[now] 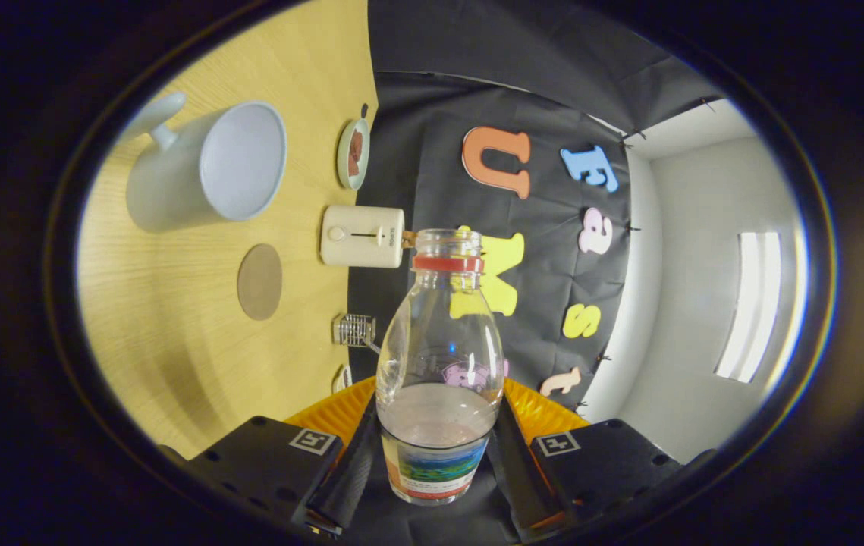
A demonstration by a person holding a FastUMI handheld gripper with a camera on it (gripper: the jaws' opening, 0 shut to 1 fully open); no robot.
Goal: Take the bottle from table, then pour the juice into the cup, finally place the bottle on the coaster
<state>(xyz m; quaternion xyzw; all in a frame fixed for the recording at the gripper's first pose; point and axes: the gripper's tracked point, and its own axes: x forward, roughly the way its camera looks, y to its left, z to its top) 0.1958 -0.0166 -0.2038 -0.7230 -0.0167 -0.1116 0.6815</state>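
The gripper [435, 447] is clamped on the juice bottle [439, 364], a finger pressing each side of its labelled base, its long axis running straight ahead along the fingers with the open neck leading. The view is rolled sideways, so the hand appears turned toward pouring. The white cup [208, 167] stands well beyond the fingers on the wooden table [166, 334], off to the table side of the neck, with the round coaster [259, 281] between cup and gripper.

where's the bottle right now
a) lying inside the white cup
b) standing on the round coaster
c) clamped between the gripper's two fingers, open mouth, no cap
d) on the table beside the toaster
c: the bottle sits between the gripper fingers, both pressing on its sides, its mouth uncapped; the coaster lies bare on the table beyond, next to the cup.
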